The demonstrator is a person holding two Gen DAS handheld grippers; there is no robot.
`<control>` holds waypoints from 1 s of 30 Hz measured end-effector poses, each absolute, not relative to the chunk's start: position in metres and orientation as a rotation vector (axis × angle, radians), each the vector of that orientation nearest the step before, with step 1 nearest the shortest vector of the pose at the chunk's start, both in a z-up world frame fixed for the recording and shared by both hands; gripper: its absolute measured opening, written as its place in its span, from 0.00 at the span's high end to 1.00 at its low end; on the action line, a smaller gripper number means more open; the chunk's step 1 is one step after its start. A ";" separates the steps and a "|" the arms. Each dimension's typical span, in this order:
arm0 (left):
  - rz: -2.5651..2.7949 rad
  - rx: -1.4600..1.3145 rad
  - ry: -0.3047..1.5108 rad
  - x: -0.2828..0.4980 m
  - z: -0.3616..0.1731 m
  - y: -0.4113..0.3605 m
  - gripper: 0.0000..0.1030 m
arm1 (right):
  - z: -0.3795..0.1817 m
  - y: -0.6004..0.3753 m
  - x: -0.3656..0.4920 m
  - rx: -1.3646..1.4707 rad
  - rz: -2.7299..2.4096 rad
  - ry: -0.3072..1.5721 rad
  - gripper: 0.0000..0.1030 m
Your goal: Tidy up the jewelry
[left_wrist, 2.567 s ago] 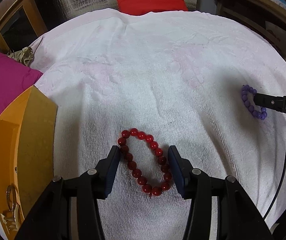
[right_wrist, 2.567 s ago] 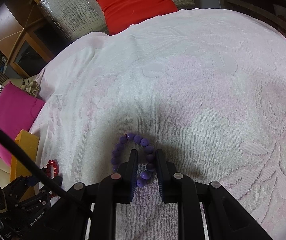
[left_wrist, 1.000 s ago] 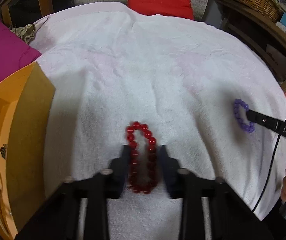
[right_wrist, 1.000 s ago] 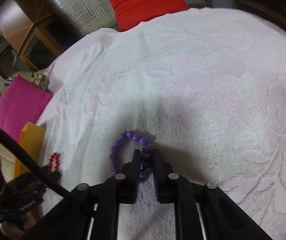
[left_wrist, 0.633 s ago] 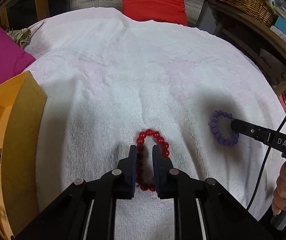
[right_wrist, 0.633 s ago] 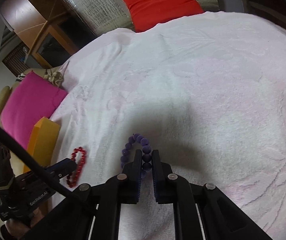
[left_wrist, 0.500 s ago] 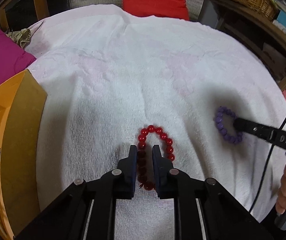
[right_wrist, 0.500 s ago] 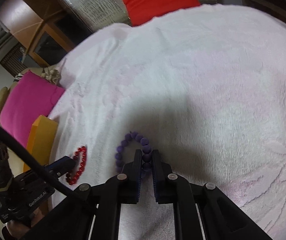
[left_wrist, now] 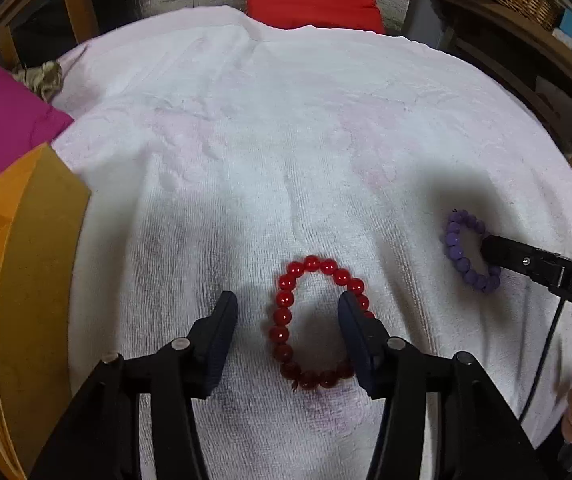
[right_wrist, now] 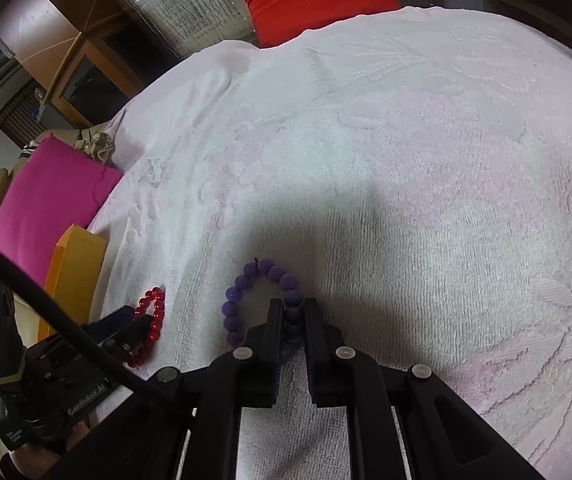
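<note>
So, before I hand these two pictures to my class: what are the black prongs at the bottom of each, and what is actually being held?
They are two-finger grippers, one in each of a person's hands, each with a camera looking along its fingers. In the left gripper's view, its jaws have just been opening around a red bead bracelet lying on the white towel; it is not gripped. In the right gripper's view, it is shut on a purple bead bracelet. An orange box sits at the left.

2 gripper fisheyes look steeply down, close (both show towel (left_wrist: 286, 152)).
</note>
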State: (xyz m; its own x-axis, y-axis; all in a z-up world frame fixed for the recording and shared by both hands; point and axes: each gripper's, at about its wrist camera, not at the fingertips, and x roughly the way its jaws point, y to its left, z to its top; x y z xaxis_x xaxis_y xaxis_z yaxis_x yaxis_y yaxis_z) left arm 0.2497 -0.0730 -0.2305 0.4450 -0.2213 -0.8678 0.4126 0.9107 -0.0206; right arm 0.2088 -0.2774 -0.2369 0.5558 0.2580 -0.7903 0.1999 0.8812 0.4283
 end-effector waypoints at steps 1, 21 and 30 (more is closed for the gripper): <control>-0.396 0.215 1.033 0.250 -0.231 -0.075 0.49 | -0.237 -0.277 0.209 0.511 0.035 0.992 0.88; -0.408 0.185 1.028 0.255 -0.231 -0.076 0.62 | -0.237 -0.277 0.208 0.500 0.029 0.985 0.88; -0.369 0.208 1.011 0.253 -0.229 -0.079 0.87 | -0.237 -0.276 0.207 0.498 0.025 0.981 0.87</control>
State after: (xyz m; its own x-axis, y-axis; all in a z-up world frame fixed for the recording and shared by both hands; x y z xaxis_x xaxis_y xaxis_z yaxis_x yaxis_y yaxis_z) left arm 0.2527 -0.0788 -0.2290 0.4768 -0.2042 -0.8550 0.3942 0.9190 0.0004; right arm 0.2074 -0.2760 -0.2371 0.5653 0.2410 -0.7889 0.1998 0.8879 0.4144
